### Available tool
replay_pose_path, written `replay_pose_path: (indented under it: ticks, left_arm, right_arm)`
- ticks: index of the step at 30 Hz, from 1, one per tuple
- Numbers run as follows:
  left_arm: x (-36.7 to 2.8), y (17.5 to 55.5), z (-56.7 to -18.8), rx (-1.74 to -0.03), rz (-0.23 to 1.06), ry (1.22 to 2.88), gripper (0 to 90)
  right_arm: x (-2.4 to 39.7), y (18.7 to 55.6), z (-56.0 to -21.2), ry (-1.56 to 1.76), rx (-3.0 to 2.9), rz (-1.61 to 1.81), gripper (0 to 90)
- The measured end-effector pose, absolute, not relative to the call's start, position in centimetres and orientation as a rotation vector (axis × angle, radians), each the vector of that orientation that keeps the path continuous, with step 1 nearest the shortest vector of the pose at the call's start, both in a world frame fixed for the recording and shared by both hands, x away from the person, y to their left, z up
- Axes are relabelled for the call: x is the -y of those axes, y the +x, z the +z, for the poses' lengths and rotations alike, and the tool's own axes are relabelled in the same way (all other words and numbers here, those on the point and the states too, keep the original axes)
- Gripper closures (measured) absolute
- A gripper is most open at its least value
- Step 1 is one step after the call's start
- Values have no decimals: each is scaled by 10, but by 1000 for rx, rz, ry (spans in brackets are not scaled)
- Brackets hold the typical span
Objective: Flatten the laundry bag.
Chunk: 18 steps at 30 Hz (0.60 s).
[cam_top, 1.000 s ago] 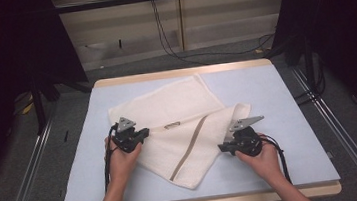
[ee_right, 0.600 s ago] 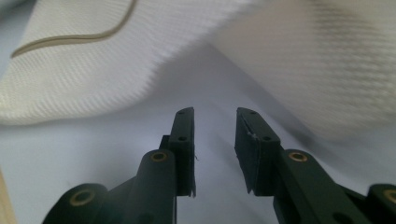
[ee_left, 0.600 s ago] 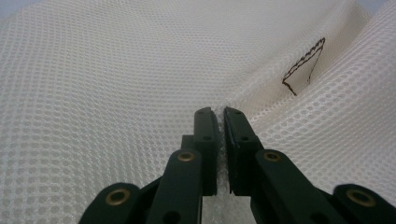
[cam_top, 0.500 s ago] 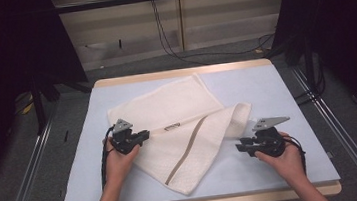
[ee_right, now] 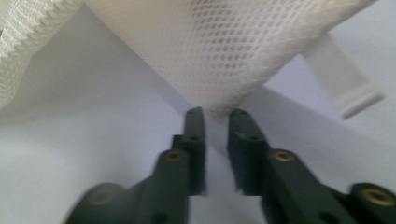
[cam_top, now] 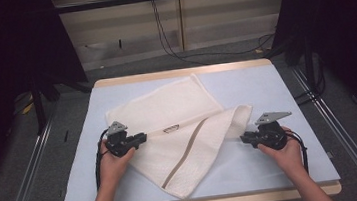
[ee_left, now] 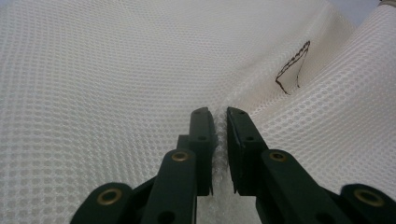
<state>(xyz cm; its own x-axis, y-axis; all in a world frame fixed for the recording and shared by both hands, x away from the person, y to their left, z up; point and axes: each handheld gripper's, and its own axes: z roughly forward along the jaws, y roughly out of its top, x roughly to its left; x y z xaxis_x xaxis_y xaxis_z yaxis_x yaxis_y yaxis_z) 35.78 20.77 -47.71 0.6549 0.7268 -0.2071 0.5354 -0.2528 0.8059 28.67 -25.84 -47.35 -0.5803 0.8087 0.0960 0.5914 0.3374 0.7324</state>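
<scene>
A cream mesh cloth [cam_top: 177, 105] with a brown stripe [cam_top: 187, 152] lies partly folded on the pale blue table [cam_top: 265, 86]. My left gripper [cam_top: 142, 137] rests at the cloth's left edge. In the left gripper view its jaws [ee_left: 222, 116] stand close together with a ridge of mesh [ee_left: 116, 70] pinched between them, and they have just eased apart a little. My right gripper [cam_top: 243, 138] is on the bare table just right of the cloth's folded corner. In the right gripper view its jaws [ee_right: 215, 116] have just been closing; a narrow gap remains with nothing in it. The corner [ee_right: 233, 46] hangs just past the tips.
A small dark-outlined label [ee_left: 292, 70] sits on the cloth ahead of the left jaws. A white strap loop [ee_right: 345, 84] lies on the table past the corner. Metal rails [cam_top: 334, 119] and cables run along the floor beside the table.
My right hand has slid rightward off the cloth onto bare table, leaving the folded corner lying free. The left hand has stayed in place on the cloth's left edge.
</scene>
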Motion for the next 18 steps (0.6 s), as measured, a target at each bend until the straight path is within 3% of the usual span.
replay_pose_path:
  ticks: [7,18]
  left_arm:
    - [-209,357,-477,-996,256,1934,792]
    - [-210,358,-478,-1002,257,1935,742]
  right_arm:
    - [270,287,-471,1286,-2272,1089,842]
    - [278,310,-469,1295,-2164,1215,726]
